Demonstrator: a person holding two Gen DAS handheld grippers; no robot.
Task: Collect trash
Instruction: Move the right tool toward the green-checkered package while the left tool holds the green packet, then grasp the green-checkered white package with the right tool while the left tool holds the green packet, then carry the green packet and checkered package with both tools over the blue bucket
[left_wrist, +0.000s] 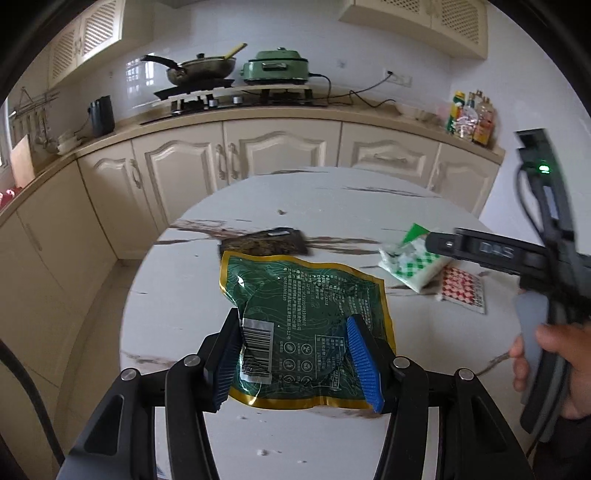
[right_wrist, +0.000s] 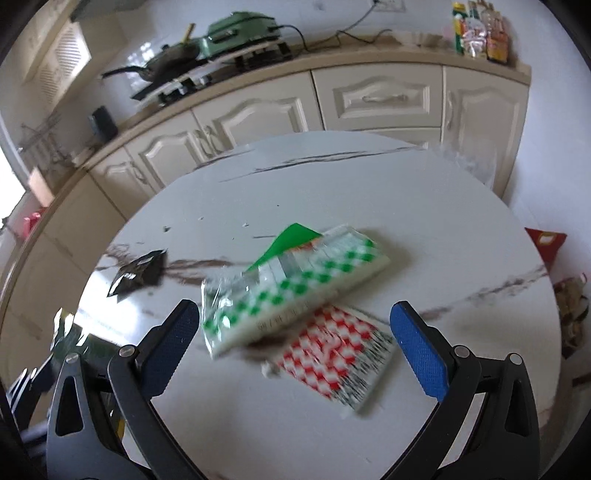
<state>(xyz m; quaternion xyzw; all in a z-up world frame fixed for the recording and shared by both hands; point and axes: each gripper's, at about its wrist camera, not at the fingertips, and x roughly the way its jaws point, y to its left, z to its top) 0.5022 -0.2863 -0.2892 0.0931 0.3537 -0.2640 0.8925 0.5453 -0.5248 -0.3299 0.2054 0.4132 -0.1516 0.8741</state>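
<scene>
A green snack bag with a gold edge lies on the round white marble table. My left gripper has its blue pads on either side of the bag's near end, pinching it. A green-checked white packet lies on top of a red-checked packet. My right gripper is open just before them, jaws wide, touching neither. It also shows in the left wrist view, reaching over the green-checked packet. A small dark wrapper lies behind the green bag.
Cream kitchen cabinets curve behind the table. The counter holds a stove with a pan, a green cooker, a black kettle and bottles. A red bag sits beyond the table's right edge.
</scene>
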